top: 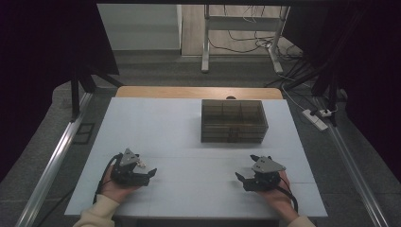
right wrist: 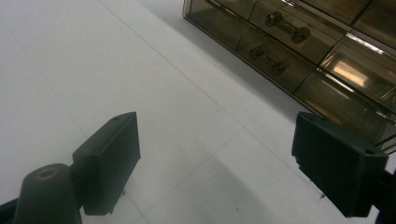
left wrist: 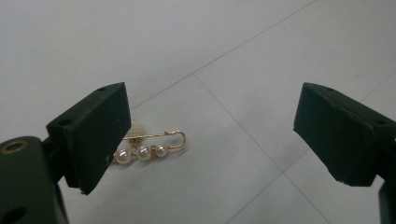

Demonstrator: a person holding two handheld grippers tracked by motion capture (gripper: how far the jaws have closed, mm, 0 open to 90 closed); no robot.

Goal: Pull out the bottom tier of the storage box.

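Note:
A gold safety-pin brooch strung with three pearls lies flat on the white table, just beside and partly behind the left jaw in the left gripper view. My left gripper is open above the table with nothing between its jaws. In the high view my left gripper is at the front left, held in a hand. My right gripper is at the front right, also open and empty. A smoked transparent drawer box stands at the back middle-right. Ahead of my right gripper, the drawer box shows barbell-shaped drawer handles.
The white table has thin seams across it and a wooden strip along its far edge. Metal rails run down both sides. A power strip lies on the floor at the right, and desk legs with cables stand beyond.

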